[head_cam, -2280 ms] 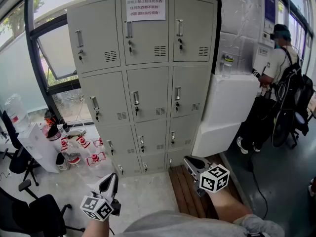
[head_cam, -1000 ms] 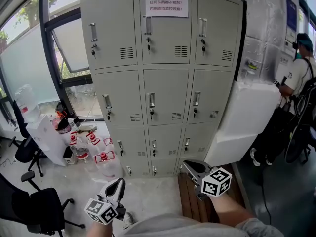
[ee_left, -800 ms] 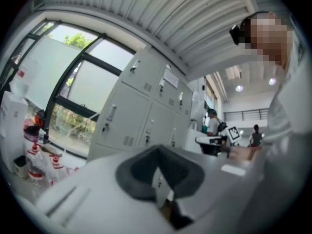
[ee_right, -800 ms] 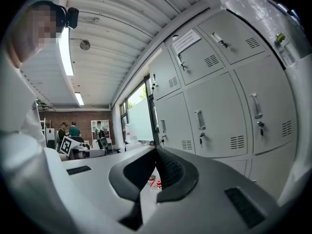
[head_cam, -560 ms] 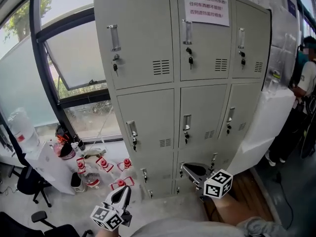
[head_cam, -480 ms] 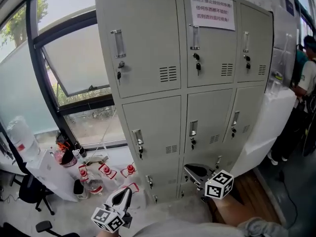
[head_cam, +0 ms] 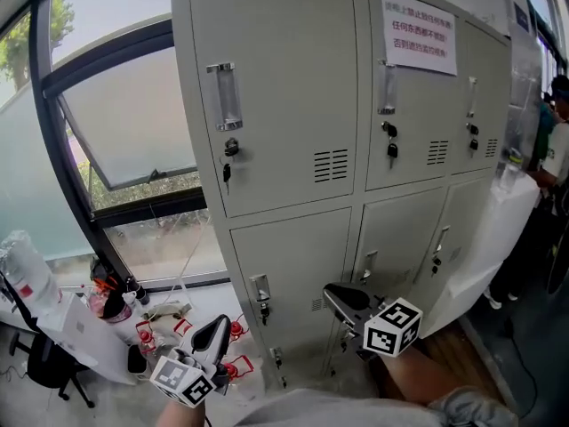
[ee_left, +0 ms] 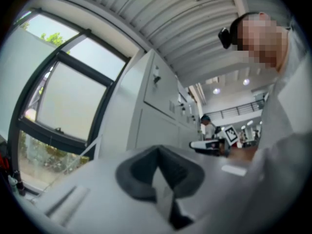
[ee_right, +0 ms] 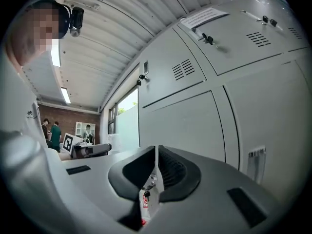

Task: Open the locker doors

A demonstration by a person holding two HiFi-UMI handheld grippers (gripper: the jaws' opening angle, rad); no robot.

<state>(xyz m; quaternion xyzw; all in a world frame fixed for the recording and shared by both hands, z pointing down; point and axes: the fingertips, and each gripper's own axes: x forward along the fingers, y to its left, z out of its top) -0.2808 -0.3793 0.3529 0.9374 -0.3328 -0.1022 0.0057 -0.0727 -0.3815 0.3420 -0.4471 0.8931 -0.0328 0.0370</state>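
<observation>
The grey locker cabinet (head_cam: 293, 87) fills the head view, and every door I can see is closed. Its top left door carries an upright handle (head_cam: 224, 96) with a key (head_cam: 229, 152) hanging below it. A paper notice (head_cam: 418, 20) is stuck on the top middle door. My left gripper (head_cam: 216, 330) hovers low, left of the cabinet's front, shut and empty. My right gripper (head_cam: 336, 294) is held before the lower doors, also shut on nothing. The left gripper view has the shut left gripper (ee_left: 158, 152) beside the cabinet (ee_left: 156, 96). The right gripper (ee_right: 156, 152) faces the doors (ee_right: 195, 82).
A tall window (head_cam: 124, 114) stands left of the cabinet. Below it lie bottles with red labels (head_cam: 147, 332), a water jug (head_cam: 22, 274) and an office chair (head_cam: 36, 363). A white block (head_cam: 484, 247) leans at the cabinet's right, with a person (head_cam: 556, 123) beyond it.
The lockers have grown much larger and nearer, with the left column now in the middle. Both grippers have moved forward toward the cabinet and a little up, still shut.
</observation>
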